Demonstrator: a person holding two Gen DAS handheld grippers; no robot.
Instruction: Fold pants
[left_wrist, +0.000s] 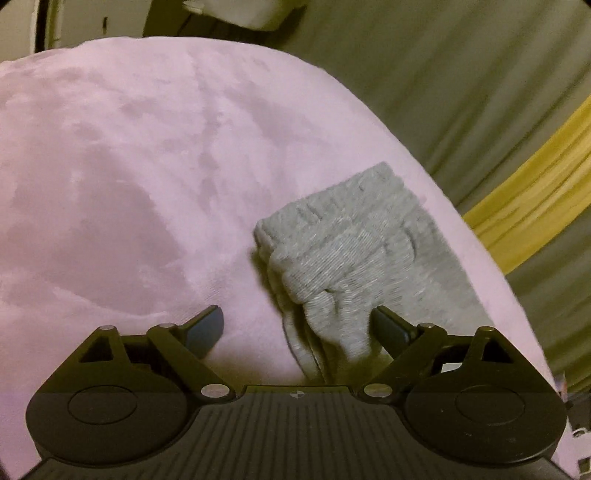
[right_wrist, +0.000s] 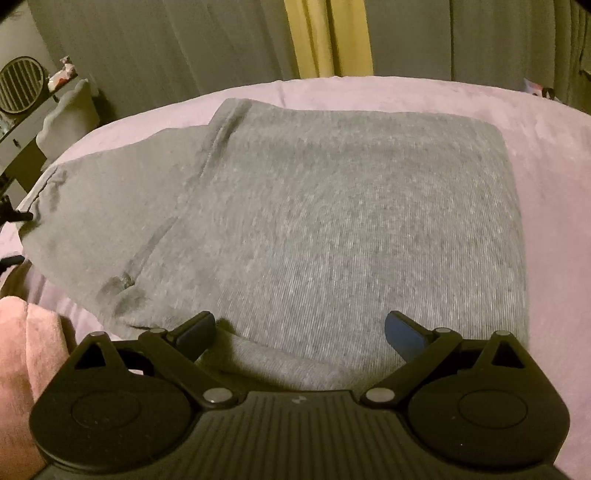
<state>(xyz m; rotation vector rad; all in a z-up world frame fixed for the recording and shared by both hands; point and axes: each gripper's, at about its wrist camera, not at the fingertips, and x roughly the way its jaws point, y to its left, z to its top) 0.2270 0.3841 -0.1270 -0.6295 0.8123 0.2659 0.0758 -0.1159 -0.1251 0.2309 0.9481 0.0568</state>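
Grey pants lie folded on a pink blanket, both grippers open above them

The left gripper has its jaws spread wide, with a bunched, ribbed edge of the pants between them but not pinched. The right gripper is also spread open over the broad folded panel of the pants, clasping nothing. The pants rest flat on the blanket, near grey and yellow curtains; no containers show
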